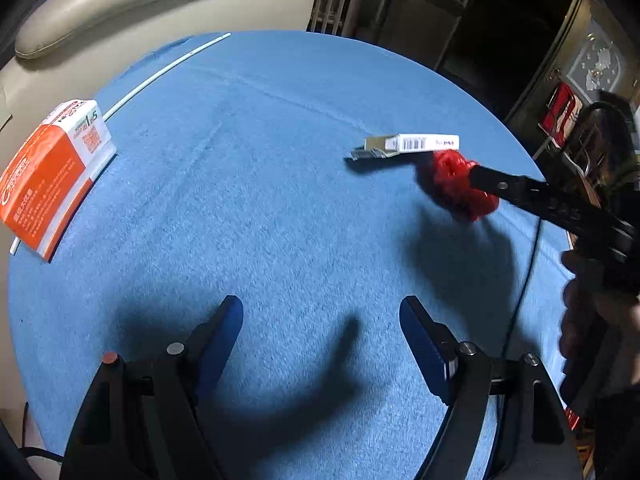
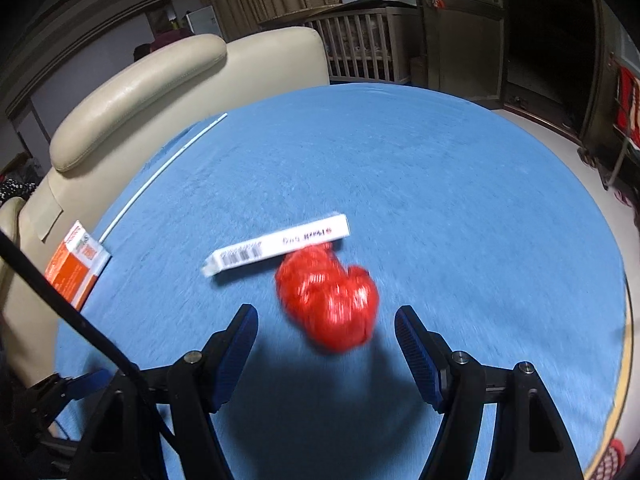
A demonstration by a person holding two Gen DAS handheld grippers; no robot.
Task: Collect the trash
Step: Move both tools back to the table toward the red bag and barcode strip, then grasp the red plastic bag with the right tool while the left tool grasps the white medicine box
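R gripper (image 2: 326,330) is closest to the action: jaws wide, nothing between the pads, tips just short of the red crumpled wrapper (image 2: 330,302). Taking that wrapper as the landmark, the step in hand looks like the approach for the first pick, with no trash grabbed yet. The view is blurred, so I can't tell if the pads touch it; they look apart from it.

Next move, as I judge it: bring the fingers (image 2: 416,350) down so the wad sits between them, centred, then close. It's a soft ball w/ no real long axis, so any approach angle should do. Risk: the white slim box (image 2: 276,246) touches or sits just behind the wrapper, and a sloppy close could nudge or catch it too.

That box is long and thin, lying flat. In the R view its long axis runs from lower left to upper right, barcode end at the left. In the L view it lies about level, with a torn or open flap at its left end.

L gripper (image 1: 322,334) also wide and empty, over bare blue tablecloth (image 1: 280,208), well apart from the wrapper, to its near-left.

Far left of the wrapper, at the table edge: orange-white carton (image 1: 48,176), lying flat. Beyond it, a thin white stick (image 1: 168,70) along the far-left rim. Both prob. trash too, for later.
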